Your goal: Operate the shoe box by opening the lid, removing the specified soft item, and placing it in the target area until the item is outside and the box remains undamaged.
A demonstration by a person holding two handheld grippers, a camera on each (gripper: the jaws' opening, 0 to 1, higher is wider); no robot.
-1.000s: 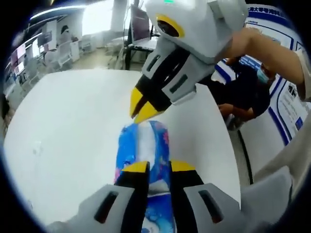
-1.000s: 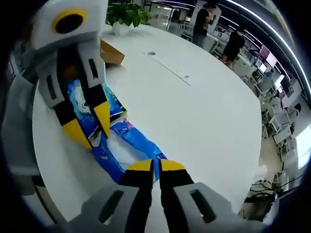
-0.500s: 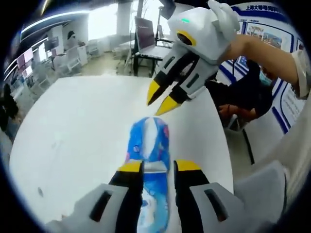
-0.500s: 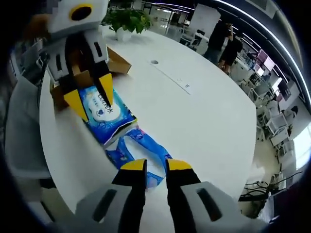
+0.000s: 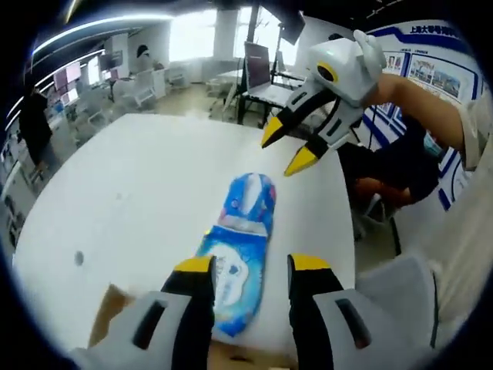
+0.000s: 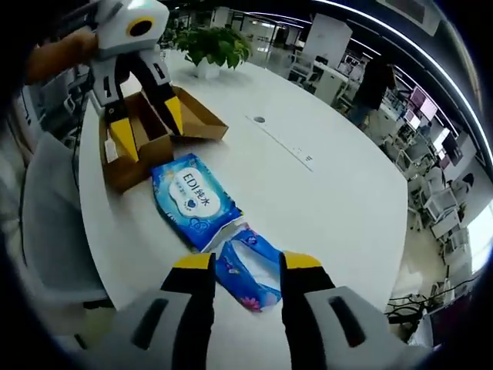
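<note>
A blue wet-wipes pack (image 6: 191, 202) lies flat on the white table (image 6: 323, 193), and a smaller blue and pink tissue pack (image 6: 248, 266) touches its near end. Both packs lie apart from the open brown shoe box (image 6: 135, 146), whose lid (image 6: 196, 117) is folded back. My right gripper (image 6: 246, 264) is open just above the tissue pack. My left gripper (image 6: 146, 127) hangs open over the box. In the left gripper view the wipes pack (image 5: 231, 281) shows between my open left gripper (image 5: 252, 266), the tissue pack (image 5: 250, 204) lies beyond, and the right gripper (image 5: 286, 146) is open above it.
The box's edge (image 5: 108, 324) shows at the bottom left. A potted plant (image 6: 219, 42) stands at the table's far end, and a cable strip (image 6: 289, 146) runs across the middle. A grey chair (image 6: 46, 231) sits by the table edge. A person (image 6: 373, 81) stands far behind.
Both grippers let go of the packs and opened, then drew back and away from each other. The two packs now lie on the table beside the box.
</note>
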